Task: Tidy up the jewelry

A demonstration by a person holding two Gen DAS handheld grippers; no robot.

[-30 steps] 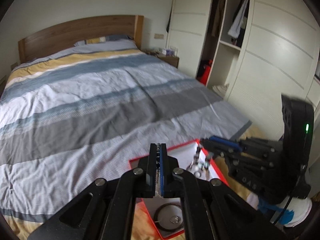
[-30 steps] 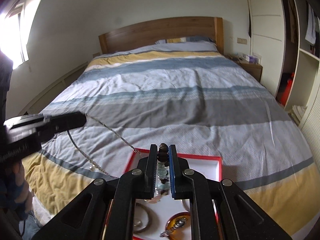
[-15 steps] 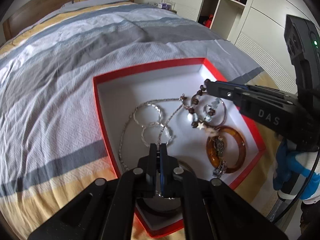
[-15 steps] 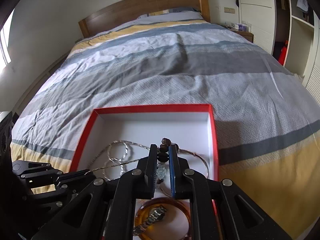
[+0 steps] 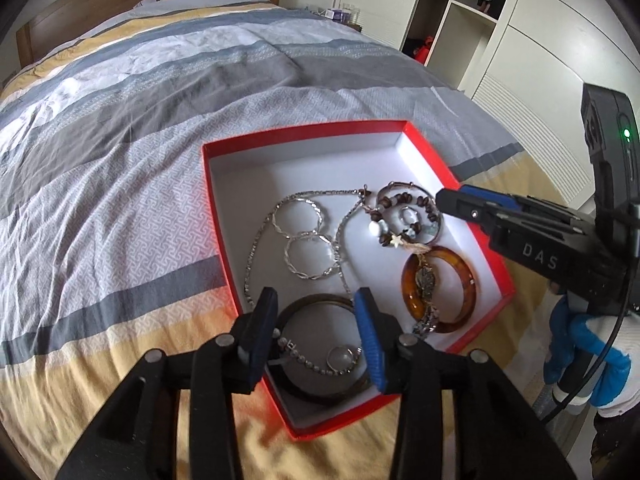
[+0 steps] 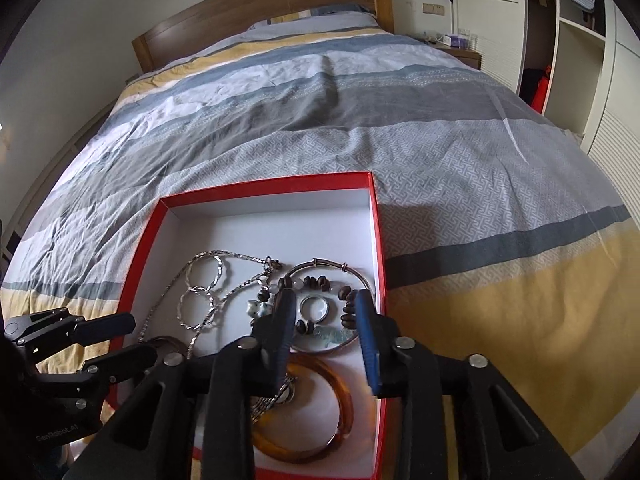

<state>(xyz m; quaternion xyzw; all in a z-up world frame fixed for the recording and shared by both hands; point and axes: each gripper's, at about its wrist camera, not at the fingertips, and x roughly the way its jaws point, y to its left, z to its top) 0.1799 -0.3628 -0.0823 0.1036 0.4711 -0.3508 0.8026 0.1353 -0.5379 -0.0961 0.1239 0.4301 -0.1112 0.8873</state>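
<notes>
The jewelry lies inside the red box on the bed: the silver chain necklace along its left side, the beaded bracelet just beside the right wall, the amber bangle nearer you. Your left gripper has just been opening; its jaws now stand wide over the dark bangle with nothing between the pads. Your right gripper has also just been opening and stands partly spread above the beaded bracelet, not pressing on it. To finish this release well, lift each gripper straight up so no bead or link snags on a pad. Keep pieces apart; the chain already crosses the twisted silver hoops and would likely tangle if dragged.
</notes>
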